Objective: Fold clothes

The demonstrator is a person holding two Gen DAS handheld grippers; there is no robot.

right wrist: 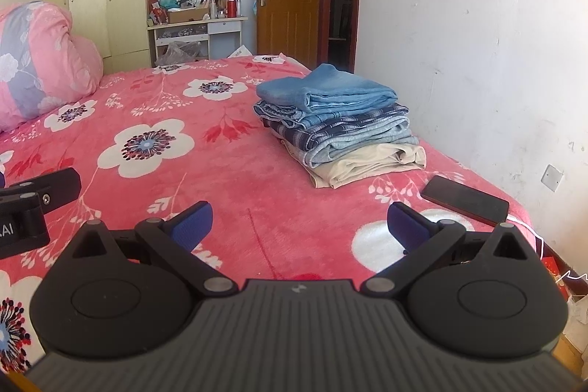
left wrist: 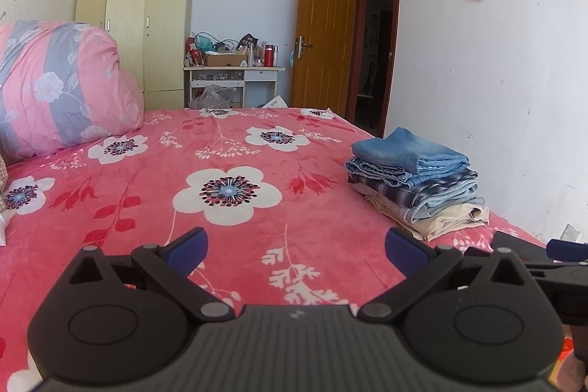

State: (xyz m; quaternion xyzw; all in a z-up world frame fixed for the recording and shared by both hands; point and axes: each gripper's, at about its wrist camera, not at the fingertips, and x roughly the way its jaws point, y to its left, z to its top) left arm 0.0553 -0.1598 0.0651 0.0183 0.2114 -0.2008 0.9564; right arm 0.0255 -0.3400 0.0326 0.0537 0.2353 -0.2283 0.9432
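Hovering low over the bed with the pink-red fleece cover printed with white flowers (left wrist: 257, 149), the left hand-held gripper (left wrist: 296, 250) has its two blue-padded fingers spread wide and holds nothing. The right hand-held gripper (right wrist: 299, 226) is in the same state: jaws wide apart, empty, above the near edge of the bed. The two are side by side, and each one shows at the border of the other's view.

The task's things, a neat stack of folded clothes (right wrist: 340, 123), sit near the right edge of the bed, close to the white wall. On top is a folded blue denim piece (right wrist: 323, 89); under it come more denim and a dark checked cloth, and a beige garment (right wrist: 371, 164) at the bottom. I judge the stack is kept at the side so that the middle of the bed stays free as the place for folding. No unfolded garment shows in either view, so the folding seems finished, or the next piece lies out of sight.

A black smartphone (right wrist: 465, 202) lies flat near the right edge of the bed, just in front of the stack and apart from it, probably put aside there. A rolled pink and grey flowered quilt (left wrist: 62, 83) is pushed to the far left corner, again leaving room.

For writing, only the white letters "AI" can be read on the left hand-held gripper's body in the right wrist view; the rest is cut off. The labels on the cluttered white desk (left wrist: 235, 72) are too small to read.
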